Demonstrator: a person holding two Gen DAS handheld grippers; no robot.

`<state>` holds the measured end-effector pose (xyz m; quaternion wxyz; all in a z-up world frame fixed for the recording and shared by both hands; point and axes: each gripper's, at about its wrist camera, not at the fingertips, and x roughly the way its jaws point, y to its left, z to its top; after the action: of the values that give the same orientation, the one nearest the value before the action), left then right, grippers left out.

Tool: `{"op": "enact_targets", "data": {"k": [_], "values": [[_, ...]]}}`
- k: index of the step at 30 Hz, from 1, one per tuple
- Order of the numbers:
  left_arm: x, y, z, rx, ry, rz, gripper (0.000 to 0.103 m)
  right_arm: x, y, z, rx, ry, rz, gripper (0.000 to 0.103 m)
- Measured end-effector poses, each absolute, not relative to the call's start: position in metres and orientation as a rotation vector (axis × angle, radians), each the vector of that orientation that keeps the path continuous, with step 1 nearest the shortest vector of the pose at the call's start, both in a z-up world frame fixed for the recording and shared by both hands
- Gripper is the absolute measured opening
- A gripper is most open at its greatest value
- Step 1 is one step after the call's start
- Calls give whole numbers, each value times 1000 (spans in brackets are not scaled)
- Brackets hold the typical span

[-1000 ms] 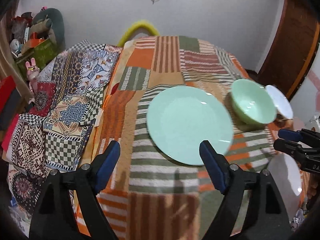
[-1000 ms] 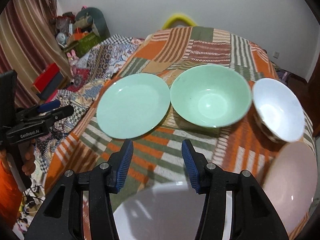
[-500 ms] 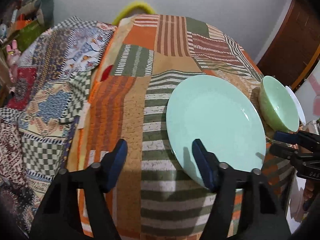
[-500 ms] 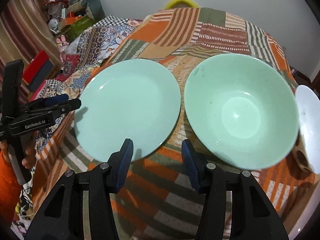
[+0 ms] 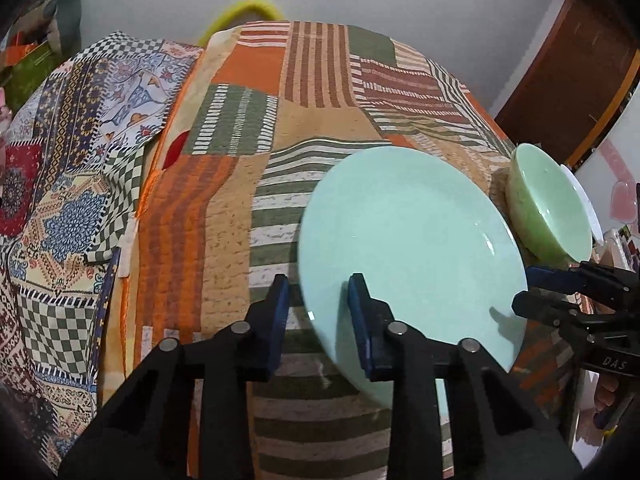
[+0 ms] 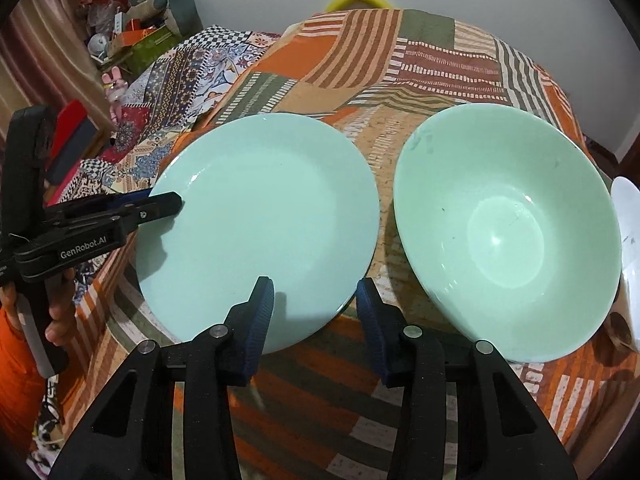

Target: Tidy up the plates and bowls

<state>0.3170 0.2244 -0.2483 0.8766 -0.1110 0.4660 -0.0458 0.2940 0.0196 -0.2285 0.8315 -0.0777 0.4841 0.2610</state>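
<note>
Plate: pale green round glazed plate, flat on the patchwork striped tablecloth, just beside the pale green deep bowl.
Handling: likely stiff, slick, breakable; take it by the rim.
Left gripper: jaws closing astride the near-left rim, pads not yet clearly pressing.
Right gripper: jaws closing, rim between them, nothing gripped.

Landmark: plate, on patchwork cloth. Bowl just right of plate, apart from it. Second bowl right of that, at frame edge. Patterned spread behind-left of plate. Cluttered toys further behind-left.
</note>
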Motion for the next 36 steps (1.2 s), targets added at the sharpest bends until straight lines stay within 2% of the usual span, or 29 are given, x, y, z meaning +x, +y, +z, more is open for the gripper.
{"op": "enact_targets", "data": {"k": [2,6,25,33,36], "values": [[318,220,-247,-212,971,-95,24,295,18,-230,-161,1047,555,38],[315,219,-247,-208,976,-102,23,299,11,-238,-117,1086,555,25],[244,210,-245,-195,1033,-136,25,276,9,-237,-195,1146,646,23],[247,210,-247,-177,1024,-111,26,288,24,-241,-227,1115,623,29],[247,209,-245,-166,1024,-101,26,286,25,-240,-244,1107,613,25]]}}
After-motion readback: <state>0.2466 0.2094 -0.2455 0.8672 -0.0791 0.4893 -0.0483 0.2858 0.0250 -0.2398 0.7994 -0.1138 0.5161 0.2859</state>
